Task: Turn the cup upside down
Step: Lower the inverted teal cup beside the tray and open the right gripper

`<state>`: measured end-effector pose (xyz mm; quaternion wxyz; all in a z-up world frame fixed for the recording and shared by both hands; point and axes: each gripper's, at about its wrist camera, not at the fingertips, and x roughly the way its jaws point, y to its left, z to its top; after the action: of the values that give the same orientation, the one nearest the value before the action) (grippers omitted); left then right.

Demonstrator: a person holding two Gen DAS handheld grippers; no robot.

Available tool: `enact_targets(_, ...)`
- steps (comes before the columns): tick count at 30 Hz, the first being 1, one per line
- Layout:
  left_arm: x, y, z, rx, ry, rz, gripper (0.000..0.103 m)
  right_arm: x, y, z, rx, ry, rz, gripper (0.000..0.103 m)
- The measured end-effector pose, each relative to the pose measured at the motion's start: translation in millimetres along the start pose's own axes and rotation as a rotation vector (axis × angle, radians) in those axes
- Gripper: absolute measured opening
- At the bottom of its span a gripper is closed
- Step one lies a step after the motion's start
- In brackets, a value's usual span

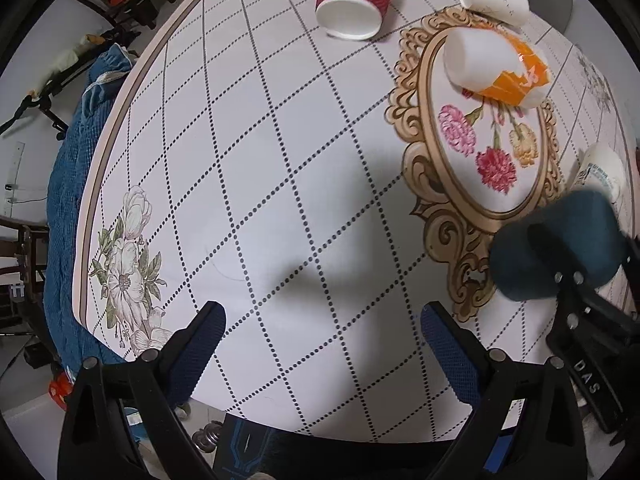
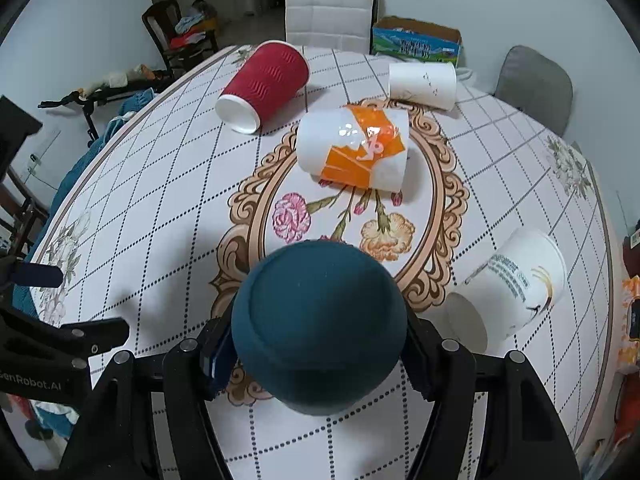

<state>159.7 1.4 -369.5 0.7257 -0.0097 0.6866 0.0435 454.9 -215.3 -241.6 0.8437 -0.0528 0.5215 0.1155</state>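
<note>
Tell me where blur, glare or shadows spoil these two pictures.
Left wrist view: the dark teal cup held in the right tongs is smeared with blur, and a soft shadow lies on the checked tablecloth. Right wrist view: glare spots sit on the orange-and-white paper cup; fisheye distortion bends the tablecloth's grid in both.

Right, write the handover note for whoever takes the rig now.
Right gripper: shut on the dark teal cup, its closed base toward the camera, above the table's near edge.
Left gripper: open, empty, hovering over the tablecloth.
On their sides: red cup, orange-and-white cup, white cup at the back, white printed cup at right.
Done: teal cup grasped.
Left: set it down upside down; the pictures cannot confirm its rim touches the table.
</note>
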Motion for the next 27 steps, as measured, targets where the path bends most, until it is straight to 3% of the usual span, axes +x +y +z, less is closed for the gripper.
enact_targets(3, -12.3, -4.5, -2.7, 0.002, -0.024, 0.000, 0.100, -10.5, -5.8, -3.5, 0.035, 0.017, 0.007, 0.085)
enact_targets(7, -31.7, -7.9, -11.9, 0.003, -0.060, -0.004, 0.100, -33.5, -18.2, -12.6, 0.100, 0.046, 0.019, 0.086)
enact_targets(9, -42.0, -9.7, -13.8, 0.007, -0.080, -0.005, 0.100, -49.1, -24.3, -17.3, 0.125, 0.053, 0.001, 0.093)
enact_targets(19, -99.7, -20.3, -27.8, 0.042, -0.206, -0.016, 0.100, -133.7, -41.5, -31.1, 0.148, 0.000, -0.169, 0.097)
enact_targets(27, -142.9, -25.5, -55.8, 0.080, -0.287, -0.042, 0.100, -189.0, -40.7, -45.8, 0.210, -0.058, -0.206, 0.098)
